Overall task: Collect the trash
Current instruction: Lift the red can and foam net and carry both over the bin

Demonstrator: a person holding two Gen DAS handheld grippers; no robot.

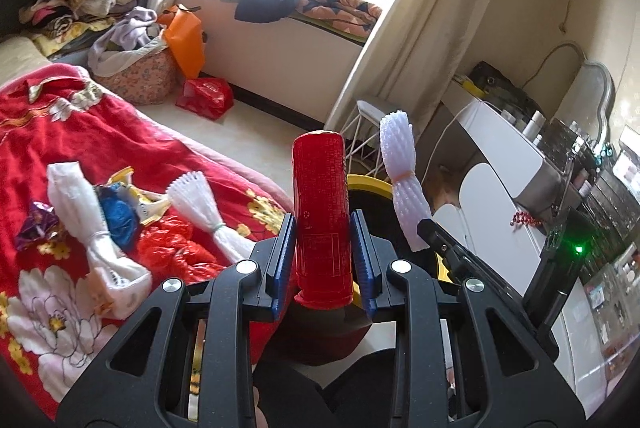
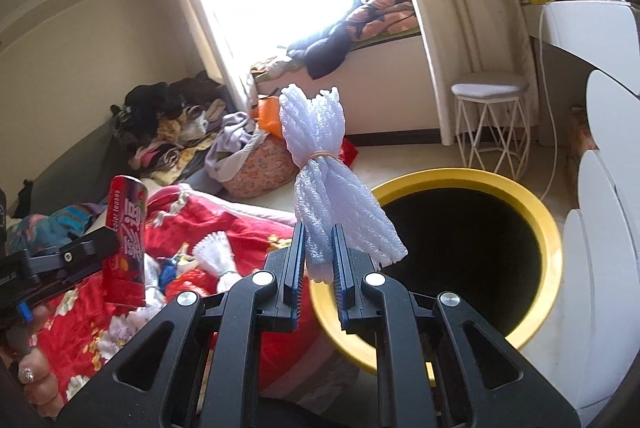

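My right claw (image 2: pixel 316 264) is clamped on a foam net (image 2: pixel 320 164) beside the yellow bin (image 2: pixel 554 240); my left claw (image 1: pixel 323 260) grips a red can (image 1: pixel 320 212). I should centre each over the bin's mouth before letting go.

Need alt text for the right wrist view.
The right claw grips a tied white foam net bundle beside the open yellow-rimmed bin. At left, the left claw holds a red tube over a red floral blanket.
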